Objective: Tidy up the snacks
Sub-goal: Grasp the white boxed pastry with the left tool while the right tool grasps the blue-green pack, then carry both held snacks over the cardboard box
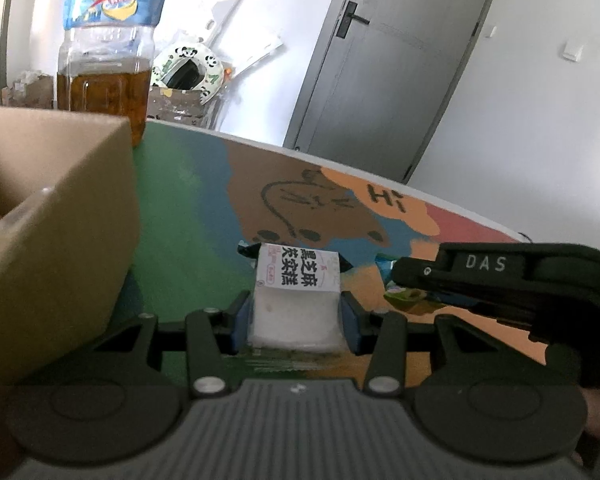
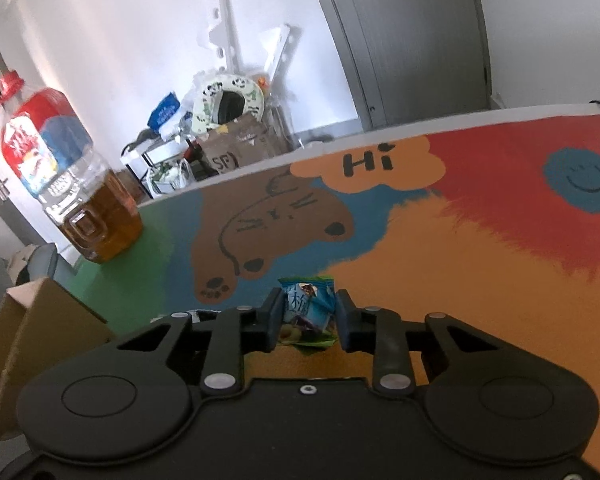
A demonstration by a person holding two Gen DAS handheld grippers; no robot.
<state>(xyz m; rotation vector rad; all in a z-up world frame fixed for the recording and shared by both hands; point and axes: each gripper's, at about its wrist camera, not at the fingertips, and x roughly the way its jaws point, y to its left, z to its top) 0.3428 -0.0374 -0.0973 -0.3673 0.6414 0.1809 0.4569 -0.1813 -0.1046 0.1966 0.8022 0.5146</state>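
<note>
My left gripper (image 1: 296,314) is shut on a white snack packet (image 1: 296,292) with black Chinese print, held just above the colourful table mat (image 1: 204,216). My right gripper (image 2: 308,316) is shut on a small blue-green candy packet (image 2: 308,308); it also shows in the left wrist view (image 1: 404,296), where the right gripper's black body sits at the right, close beside the left one. An open cardboard box (image 1: 60,216) stands at the left, next to the left gripper, and its edge shows in the right wrist view (image 2: 40,320).
A big plastic jug of amber oil (image 2: 88,208) stands at the table's far left corner behind the box. Beyond the table edge are cardboard clutter and a panda-print ring (image 2: 228,100), a white wall and a grey door (image 1: 384,64).
</note>
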